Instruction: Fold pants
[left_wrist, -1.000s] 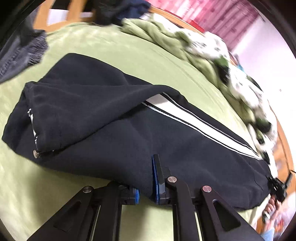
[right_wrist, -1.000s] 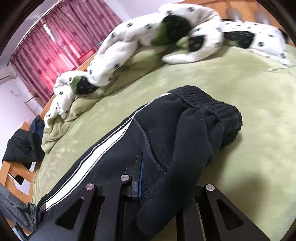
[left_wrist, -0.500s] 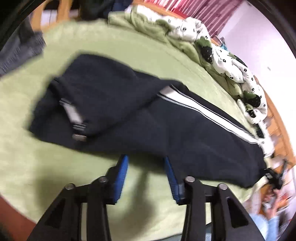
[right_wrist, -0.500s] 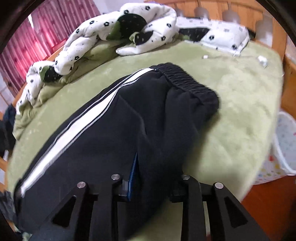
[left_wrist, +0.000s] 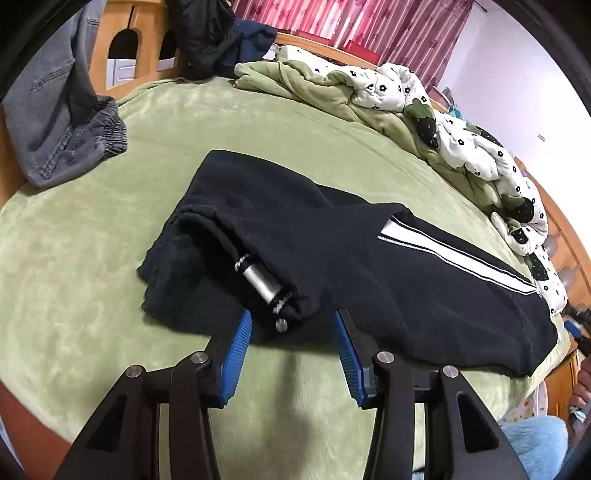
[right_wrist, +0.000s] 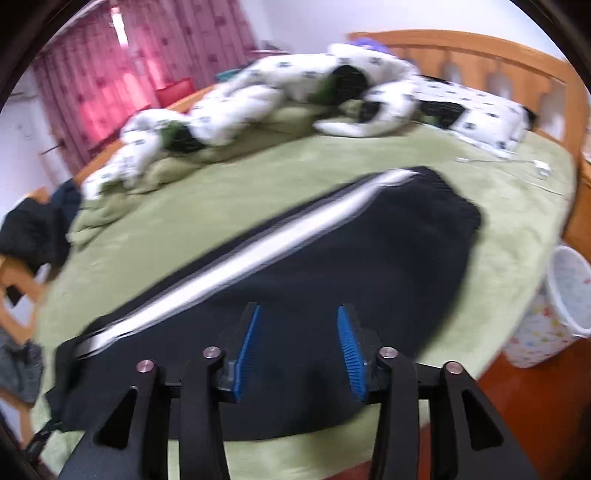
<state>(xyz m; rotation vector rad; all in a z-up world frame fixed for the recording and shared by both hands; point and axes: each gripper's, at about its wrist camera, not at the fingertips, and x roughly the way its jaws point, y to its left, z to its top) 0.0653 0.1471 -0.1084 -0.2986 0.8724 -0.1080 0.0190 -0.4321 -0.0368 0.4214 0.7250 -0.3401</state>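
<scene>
Pants (left_wrist: 332, 258), black and soft, lie across the green bed (left_wrist: 92, 258), centre frame, cuffs left, waistband right. Left gripper (left_wrist: 291, 343) hovers at the cuffs, fingers apart; right gripper (right_wrist: 299, 345) likewise, over the thigh. Floppy fleece looks light: pinch cuff edge and waistband.

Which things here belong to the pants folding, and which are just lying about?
Part of the job:
black pants
left claw, open
right claw, open
green bed cover they lie on

Just lying about:
grey jeans
spotted quilt
dark clothes
white basket
</scene>
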